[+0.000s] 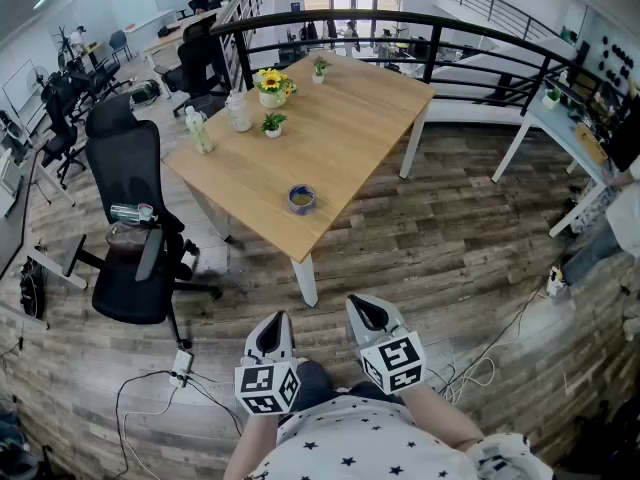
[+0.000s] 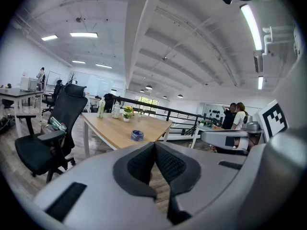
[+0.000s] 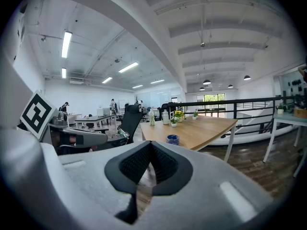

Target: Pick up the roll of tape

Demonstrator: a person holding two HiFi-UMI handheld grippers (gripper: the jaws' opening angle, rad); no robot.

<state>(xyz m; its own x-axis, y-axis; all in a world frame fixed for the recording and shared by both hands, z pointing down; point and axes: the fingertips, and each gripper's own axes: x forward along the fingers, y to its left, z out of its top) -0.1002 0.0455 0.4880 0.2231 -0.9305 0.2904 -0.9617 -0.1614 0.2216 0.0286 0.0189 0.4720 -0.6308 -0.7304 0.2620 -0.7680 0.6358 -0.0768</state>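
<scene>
Blue tape roll [image 1: 301, 199] sits near the tabletop [image 1: 340, 128] edge; left gripper [image 1: 272, 321] and right gripper [image 1: 363, 307] jaws pressed together, I risk shoving it off.

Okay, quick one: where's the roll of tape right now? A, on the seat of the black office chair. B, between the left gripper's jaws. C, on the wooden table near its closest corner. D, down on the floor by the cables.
C: the roll of tape lies flat on the wooden table, close to the corner nearest the person.
</scene>
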